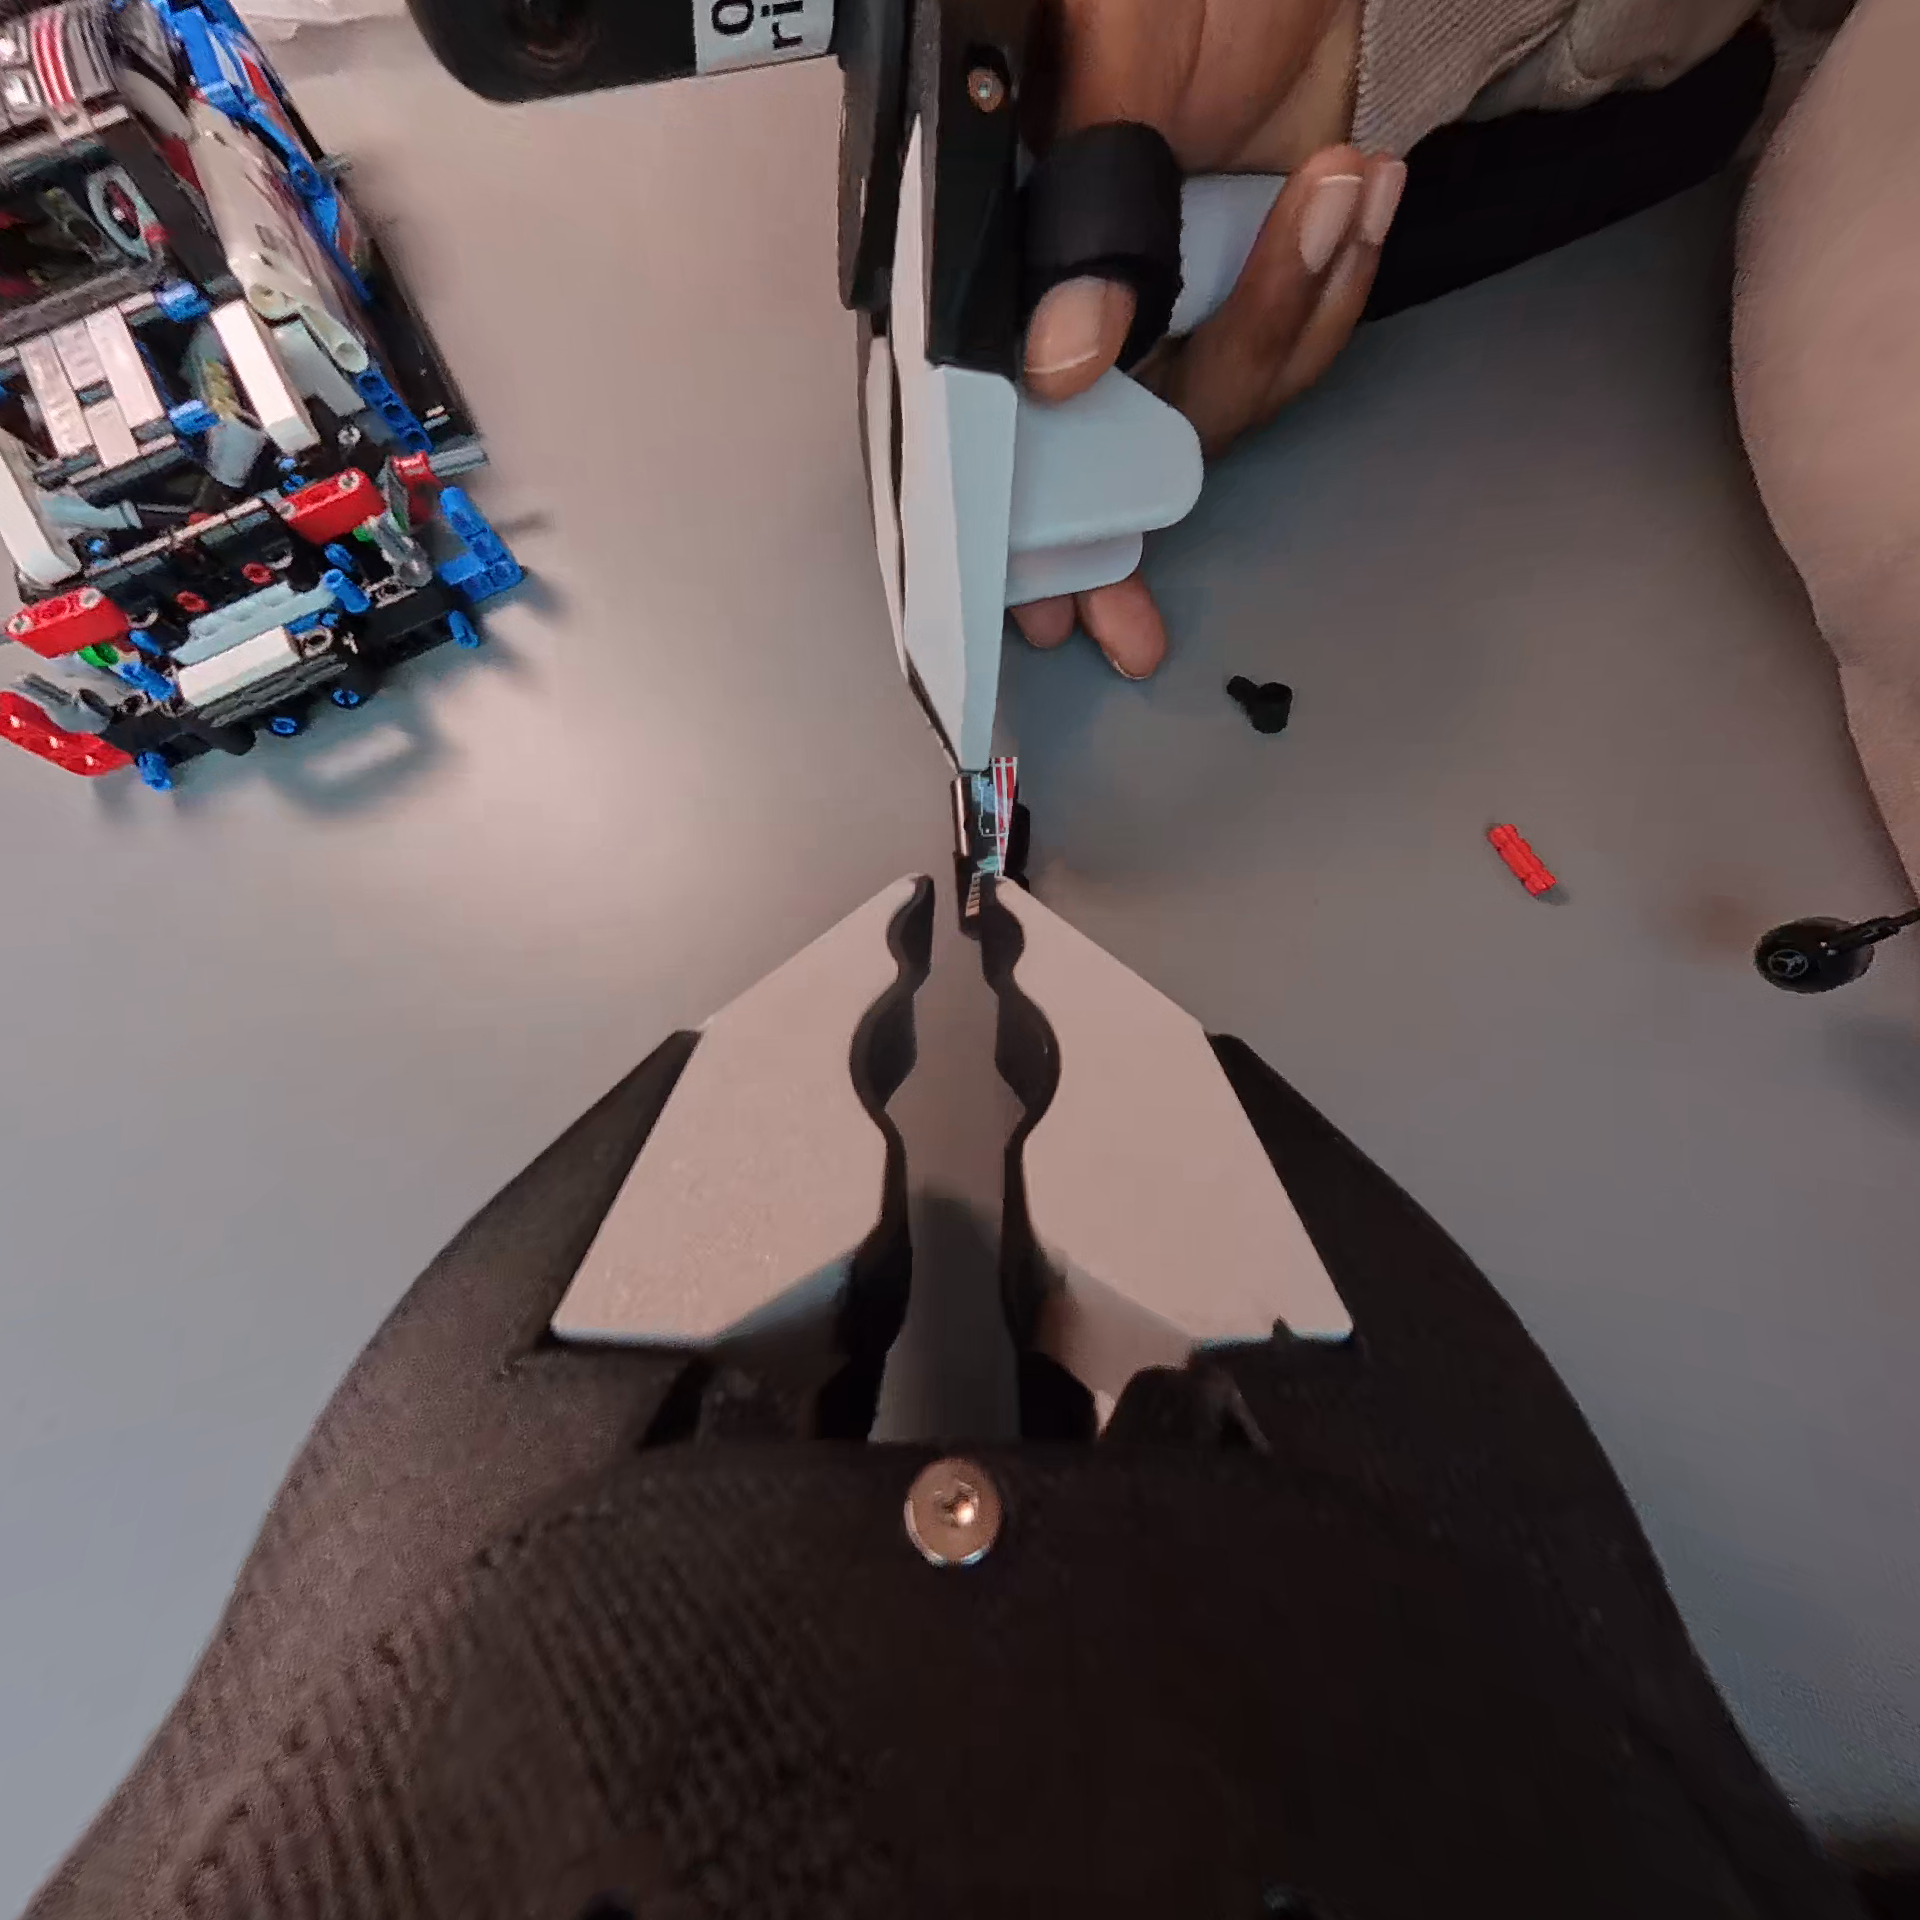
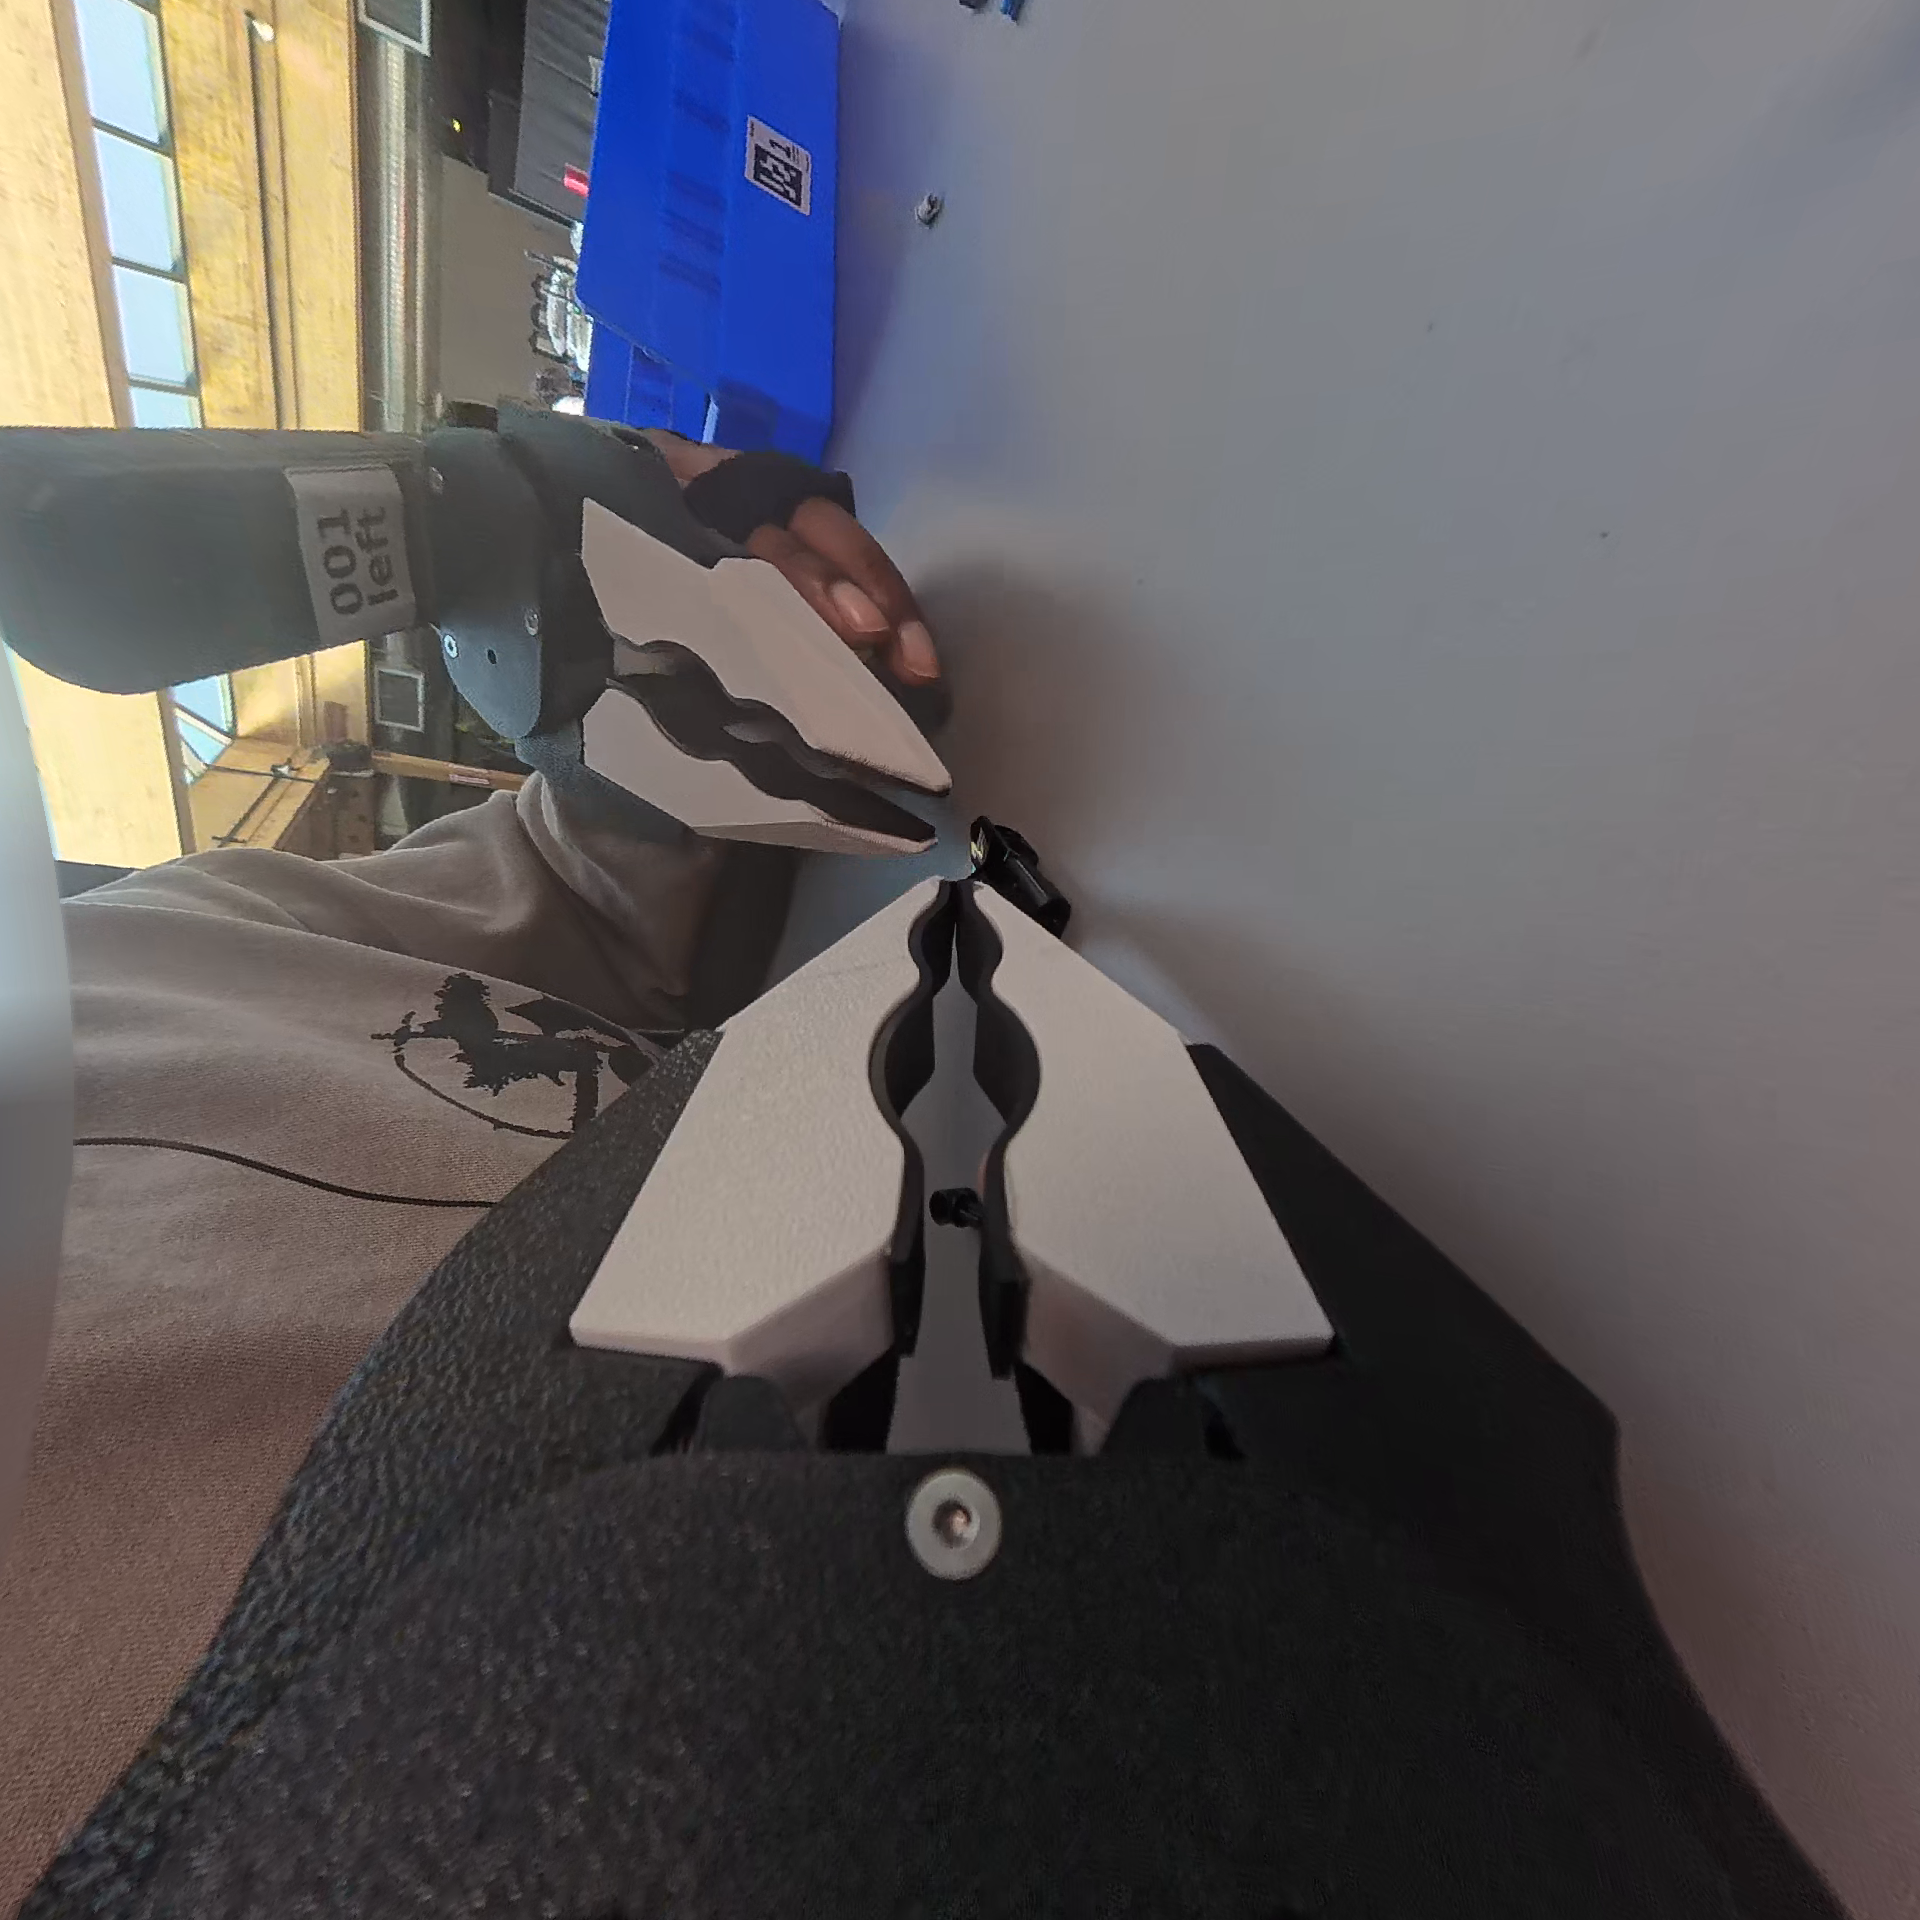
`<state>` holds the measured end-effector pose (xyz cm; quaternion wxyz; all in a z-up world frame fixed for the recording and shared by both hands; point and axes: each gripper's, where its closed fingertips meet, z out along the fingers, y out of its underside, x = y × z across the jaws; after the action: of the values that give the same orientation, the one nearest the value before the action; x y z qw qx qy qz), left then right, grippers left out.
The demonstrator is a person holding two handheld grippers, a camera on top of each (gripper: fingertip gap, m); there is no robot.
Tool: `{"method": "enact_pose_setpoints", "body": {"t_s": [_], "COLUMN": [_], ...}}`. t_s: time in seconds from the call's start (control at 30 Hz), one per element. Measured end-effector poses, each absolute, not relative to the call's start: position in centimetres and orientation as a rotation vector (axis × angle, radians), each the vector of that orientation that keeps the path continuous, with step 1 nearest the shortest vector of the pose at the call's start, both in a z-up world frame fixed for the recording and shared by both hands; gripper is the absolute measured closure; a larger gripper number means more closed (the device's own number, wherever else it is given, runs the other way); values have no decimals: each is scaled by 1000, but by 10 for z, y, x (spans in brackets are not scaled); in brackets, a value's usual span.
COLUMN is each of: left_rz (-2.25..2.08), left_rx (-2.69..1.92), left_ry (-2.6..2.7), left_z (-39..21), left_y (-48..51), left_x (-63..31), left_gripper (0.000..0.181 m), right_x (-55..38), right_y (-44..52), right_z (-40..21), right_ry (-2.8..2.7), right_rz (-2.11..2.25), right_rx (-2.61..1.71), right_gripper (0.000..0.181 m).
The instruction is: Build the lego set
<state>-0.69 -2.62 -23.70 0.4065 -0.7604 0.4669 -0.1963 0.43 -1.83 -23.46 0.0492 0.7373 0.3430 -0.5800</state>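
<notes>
Together, both tongs pinch one small black stickered piece (image 1: 987, 831) just above the grey counter (image 1: 644, 831): the left tongs (image 1: 961, 896) from below, the right tongs (image 1: 971, 764) from above. Well apart at the far left stands the lego car (image 1: 197, 447).

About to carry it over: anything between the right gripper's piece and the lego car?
Nothing visible. Bare table lies between the small piece in the right gripper and the lego car; the black pin and red pin lie on the opposite side.
</notes>
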Motion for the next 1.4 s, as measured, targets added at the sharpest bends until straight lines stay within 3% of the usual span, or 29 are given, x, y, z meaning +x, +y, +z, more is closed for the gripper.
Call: {"method": "enact_pose_setpoints", "body": {"t_s": [0.53, 0.67, 1.4], "left_rz": [-546, -568, -498], "left_rx": [-2004, -1990, -1945], "left_ry": [1139, 1155, 1205], "left_z": [-246, -245, -246], "left_y": [-25, -28, -27], "left_x": [-4, 0, 0], "left_gripper": [173, 164, 174], "right_x": [4, 4, 4], "right_y": [-19, -19, -20], "right_z": [-234, -234, -233], "right_ry": [1056, 1061, 1090], "right_rz": [-1769, -1765, -1765], "right_rx": [2244, 2243, 2243], "right_gripper": [181, 181, 181]}}
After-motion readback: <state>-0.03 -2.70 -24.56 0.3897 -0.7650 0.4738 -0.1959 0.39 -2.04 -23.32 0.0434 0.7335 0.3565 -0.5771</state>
